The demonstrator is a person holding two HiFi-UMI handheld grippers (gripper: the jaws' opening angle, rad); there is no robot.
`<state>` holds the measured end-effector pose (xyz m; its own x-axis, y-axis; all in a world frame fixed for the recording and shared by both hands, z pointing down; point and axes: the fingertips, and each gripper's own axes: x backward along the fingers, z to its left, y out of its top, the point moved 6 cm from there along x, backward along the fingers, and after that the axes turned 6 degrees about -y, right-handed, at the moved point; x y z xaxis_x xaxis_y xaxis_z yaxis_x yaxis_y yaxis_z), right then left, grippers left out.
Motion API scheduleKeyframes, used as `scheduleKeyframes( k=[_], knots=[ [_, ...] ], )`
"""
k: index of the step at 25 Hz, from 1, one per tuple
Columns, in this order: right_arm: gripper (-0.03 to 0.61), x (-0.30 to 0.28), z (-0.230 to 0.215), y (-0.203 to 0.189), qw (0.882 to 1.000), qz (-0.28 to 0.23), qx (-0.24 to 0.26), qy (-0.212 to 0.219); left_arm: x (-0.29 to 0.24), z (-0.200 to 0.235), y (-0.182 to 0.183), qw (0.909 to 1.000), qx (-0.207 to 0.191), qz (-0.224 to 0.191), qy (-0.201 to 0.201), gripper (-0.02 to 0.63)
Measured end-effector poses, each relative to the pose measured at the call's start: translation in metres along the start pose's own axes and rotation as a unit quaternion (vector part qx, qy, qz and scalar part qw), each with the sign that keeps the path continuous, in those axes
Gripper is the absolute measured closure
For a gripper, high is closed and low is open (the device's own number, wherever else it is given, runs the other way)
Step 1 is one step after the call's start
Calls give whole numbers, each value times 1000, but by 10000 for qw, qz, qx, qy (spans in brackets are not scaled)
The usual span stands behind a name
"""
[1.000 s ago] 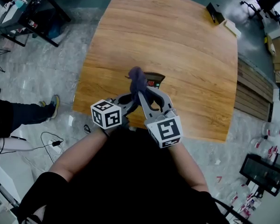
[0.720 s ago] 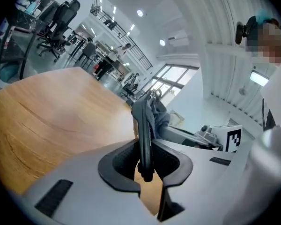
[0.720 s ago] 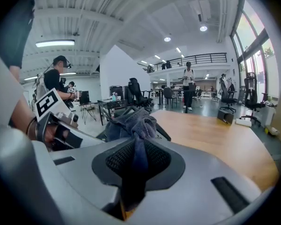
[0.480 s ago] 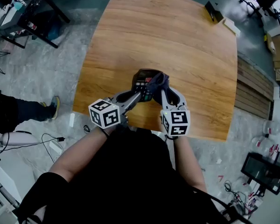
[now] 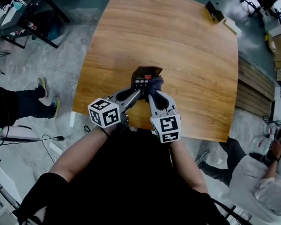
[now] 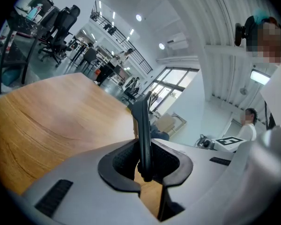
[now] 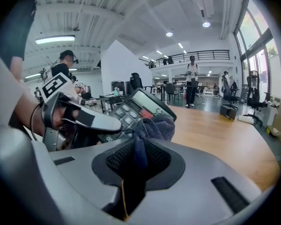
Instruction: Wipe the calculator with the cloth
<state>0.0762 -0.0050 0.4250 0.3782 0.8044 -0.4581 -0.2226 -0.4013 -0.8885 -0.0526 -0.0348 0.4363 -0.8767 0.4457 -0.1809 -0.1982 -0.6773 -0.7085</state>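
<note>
The calculator point(image 5: 145, 75) sits over the near half of the wooden desk point(image 5: 178, 36), just ahead of both grippers. The left gripper point(image 5: 138, 90) has its jaws closed on the calculator's near left edge. In the left gripper view the thin black body point(image 6: 143, 125) stands edge-on between the ribbed pads, which press on both of its faces. The calculator is tilted, with its keys and display point(image 7: 141, 104) facing the right gripper. Whether its far end touches the desk cannot be told.

The right gripper point(image 5: 153, 91) comes in just to the right of the calculator. Its jaws are nearly together, pinching a dark blue cloth point(image 7: 152, 128). The bunched end of the cloth point(image 5: 155, 83) pokes out past the jaws and lies against the calculator's lower right keys, right beside the left gripper's upper finger point(image 7: 84, 118).
</note>
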Motion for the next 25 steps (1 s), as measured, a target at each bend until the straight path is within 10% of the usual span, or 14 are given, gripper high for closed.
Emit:
scheduleKeyframes(
  k=[9,17,25],
  knots=[
    [522,-2,68,-15,9899,63,571,1299,8,6,29,9992,161,-372,12,543],
    [522,-7,45,-25,9930,-585,300,981,9,-29,44,9877,1216,-498,-851,543],
    [522,4,10,-16,9877,-1467,-145,521,12,-31,25,9747,2026,-418,-851,543]
  ],
)
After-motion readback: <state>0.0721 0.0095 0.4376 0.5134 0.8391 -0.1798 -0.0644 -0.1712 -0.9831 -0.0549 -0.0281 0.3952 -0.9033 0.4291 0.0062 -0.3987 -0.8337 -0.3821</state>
